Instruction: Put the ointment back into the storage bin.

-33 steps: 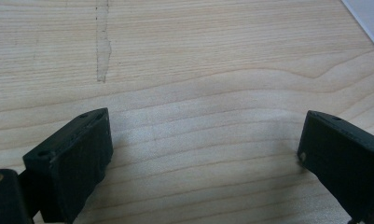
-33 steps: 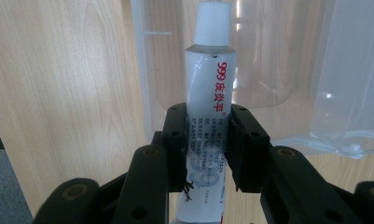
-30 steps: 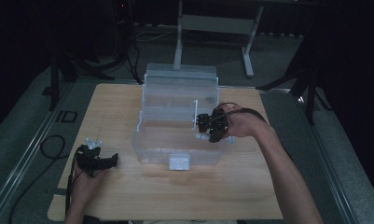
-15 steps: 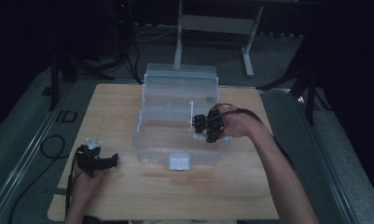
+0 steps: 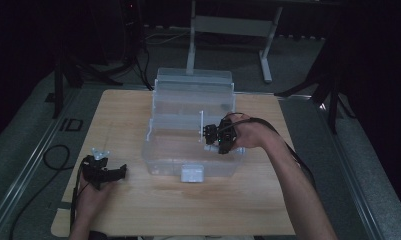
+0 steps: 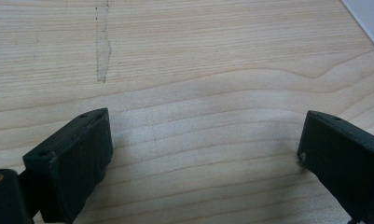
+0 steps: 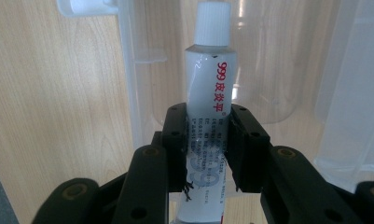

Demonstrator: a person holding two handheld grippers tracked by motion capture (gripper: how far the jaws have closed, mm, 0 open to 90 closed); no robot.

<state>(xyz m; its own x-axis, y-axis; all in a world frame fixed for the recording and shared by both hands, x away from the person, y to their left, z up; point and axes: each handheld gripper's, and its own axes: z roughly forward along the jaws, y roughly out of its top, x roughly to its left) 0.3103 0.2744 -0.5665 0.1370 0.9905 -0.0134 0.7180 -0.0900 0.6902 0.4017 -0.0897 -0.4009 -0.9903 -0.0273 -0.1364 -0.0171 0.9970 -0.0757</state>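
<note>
A clear plastic organiser box point(image 5: 195, 107) stands open at the middle of the wooden table point(image 5: 138, 200). My right gripper point(image 5: 211, 135) hovers over the box's right front part, shut on a white ointment tube point(image 7: 208, 88) with a white cap and red print. In the right gripper view the tube points away between the pads, cap towards the box's clear wall point(image 7: 128, 84). My left gripper point(image 5: 119, 173) rests on the table at the front left, jaws wide apart, with bare wood between its fingers point(image 6: 72, 158).
The box has a white latch point(image 5: 192, 173) at its front edge. A black cable point(image 5: 55, 157) loops off the table's left side. Dark stands and a grey frame point(image 5: 228, 25) sit on the floor behind the table.
My right gripper with the tube has shifted slightly left over the box. The left gripper has stayed where it was.
</note>
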